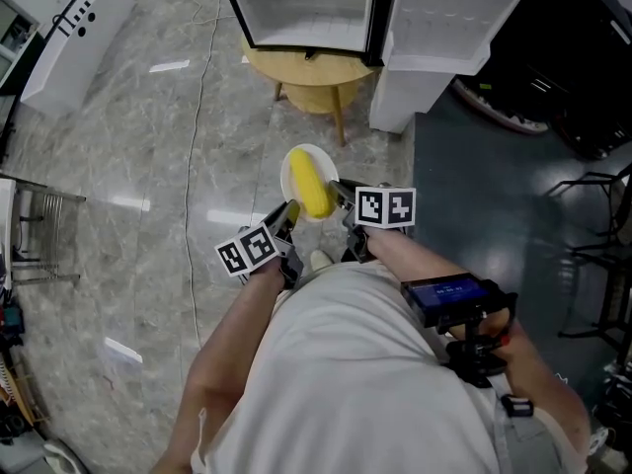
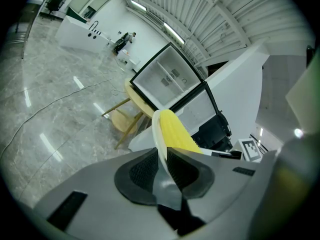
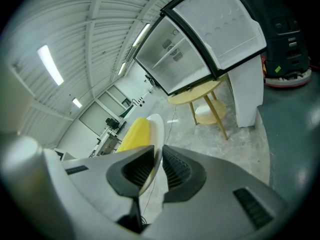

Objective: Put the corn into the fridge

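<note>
The corn (image 1: 314, 188) lies on a small white plate (image 1: 293, 162) that we carry in the air over the floor, in front of our body. Its long axis runs roughly away from us, toward the open fridge (image 1: 306, 8). We have the left gripper (image 1: 291, 210) clamped on the plate's near-left rim and the right gripper (image 1: 341, 194) clamped on its right rim, so the cob sits between the two and neither hand is clearly nearer. The fridge stands well apart, straight ahead on a round wooden table (image 1: 306, 72), so we judge the next move carries the plate forward, end-first.
</note>
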A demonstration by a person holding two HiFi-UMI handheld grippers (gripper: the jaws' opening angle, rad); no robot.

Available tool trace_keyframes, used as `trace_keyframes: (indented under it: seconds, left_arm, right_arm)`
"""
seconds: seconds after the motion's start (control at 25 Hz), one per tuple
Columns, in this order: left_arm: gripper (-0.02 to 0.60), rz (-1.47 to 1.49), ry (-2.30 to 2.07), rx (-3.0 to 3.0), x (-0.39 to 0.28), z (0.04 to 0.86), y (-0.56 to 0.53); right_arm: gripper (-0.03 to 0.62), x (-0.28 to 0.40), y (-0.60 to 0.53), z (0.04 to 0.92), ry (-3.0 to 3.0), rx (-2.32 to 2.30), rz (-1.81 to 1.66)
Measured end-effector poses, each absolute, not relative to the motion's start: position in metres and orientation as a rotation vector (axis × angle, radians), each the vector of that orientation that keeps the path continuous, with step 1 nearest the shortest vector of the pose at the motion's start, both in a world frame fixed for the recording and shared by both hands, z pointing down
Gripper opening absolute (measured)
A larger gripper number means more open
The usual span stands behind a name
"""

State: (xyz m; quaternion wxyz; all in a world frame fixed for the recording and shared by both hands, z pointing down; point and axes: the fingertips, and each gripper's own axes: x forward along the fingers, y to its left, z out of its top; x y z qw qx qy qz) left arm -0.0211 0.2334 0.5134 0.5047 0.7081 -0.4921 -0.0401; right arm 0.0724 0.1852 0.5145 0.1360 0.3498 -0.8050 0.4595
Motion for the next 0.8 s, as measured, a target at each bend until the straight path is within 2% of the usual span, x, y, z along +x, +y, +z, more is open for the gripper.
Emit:
trace_keyframes:
  seconds: [0.8]
  left_arm:
    - [0.063,-0.085,-1.217,1.709,-0.014,0.511,0.213]
  right_arm:
    - [0.054,0.079,0.163,0.513,-2.335,0.999,1.337]
